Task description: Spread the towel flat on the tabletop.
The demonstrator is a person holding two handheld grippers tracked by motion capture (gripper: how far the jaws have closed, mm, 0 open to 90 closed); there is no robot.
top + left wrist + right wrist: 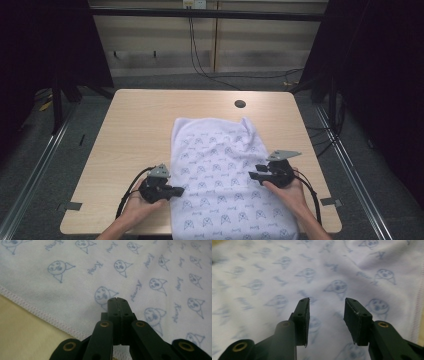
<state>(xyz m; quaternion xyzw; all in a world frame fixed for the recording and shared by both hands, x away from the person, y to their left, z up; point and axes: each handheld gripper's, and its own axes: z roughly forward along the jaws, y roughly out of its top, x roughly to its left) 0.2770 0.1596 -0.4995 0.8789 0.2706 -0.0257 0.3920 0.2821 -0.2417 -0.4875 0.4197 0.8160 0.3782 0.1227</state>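
A: From the high view, the printed towel (220, 175) lies flat on the table (135, 125), the left gripper (176, 190) at its left edge.

B: Left gripper view: jaws closed, nothing between. Right gripper (326, 315) stands half open, empty; better lower onto the hem first.

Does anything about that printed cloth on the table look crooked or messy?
Mostly tidy. The white printed cloth lies flat on the wooden table, but its far right corner is bunched into a small wrinkle, and its near end hangs over the table's front edge. No stains or tears visible.
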